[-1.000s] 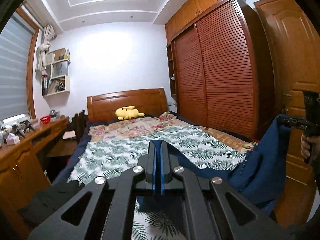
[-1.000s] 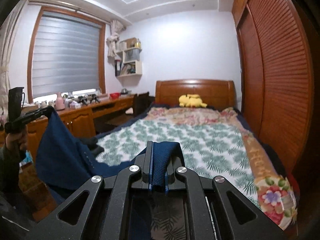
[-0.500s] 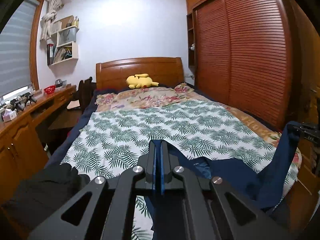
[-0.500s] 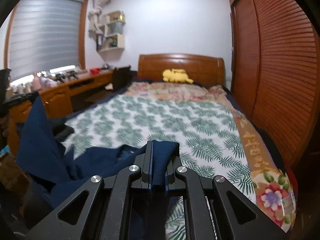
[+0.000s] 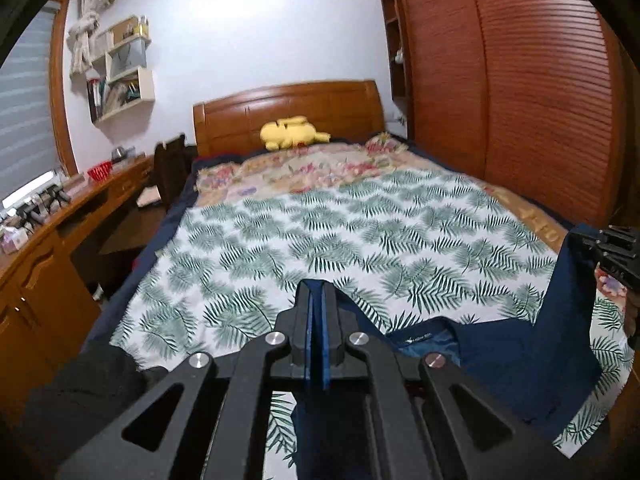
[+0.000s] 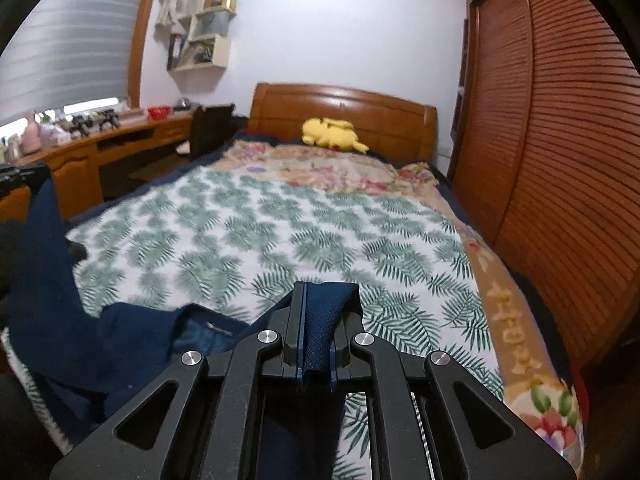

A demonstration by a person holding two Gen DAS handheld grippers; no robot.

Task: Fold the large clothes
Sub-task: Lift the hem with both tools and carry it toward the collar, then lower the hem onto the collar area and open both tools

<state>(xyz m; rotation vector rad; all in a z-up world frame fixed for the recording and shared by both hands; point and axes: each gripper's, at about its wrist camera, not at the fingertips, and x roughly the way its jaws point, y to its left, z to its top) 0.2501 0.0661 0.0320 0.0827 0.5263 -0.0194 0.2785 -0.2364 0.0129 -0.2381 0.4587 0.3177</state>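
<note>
A large navy blue garment (image 5: 516, 360) is stretched between both grippers over the foot of the bed, its middle sagging onto the palm-leaf bedspread (image 5: 320, 236). My left gripper (image 5: 318, 300) is shut on one edge of the garment. My right gripper (image 6: 320, 304) is shut on the other edge, a fold of the cloth (image 6: 324, 320) bunched between its jaws. The garment also shows in the right wrist view (image 6: 80, 320). The right gripper appears at the right edge of the left wrist view (image 5: 612, 252), and the left gripper at the left edge of the right wrist view (image 6: 20, 176).
A yellow plush toy (image 5: 292, 132) lies by the wooden headboard (image 5: 288, 112). A louvred wardrobe (image 5: 520, 100) runs along the bed's right side. A wooden desk (image 5: 60, 220) with clutter and a dark chair (image 5: 170, 164) stand on the left. Dark cloth (image 5: 80, 392) lies at the lower left.
Both grippers have come down and forward over the bed with the garment. The cloth that hung in the air now sags onto the bedspread.
</note>
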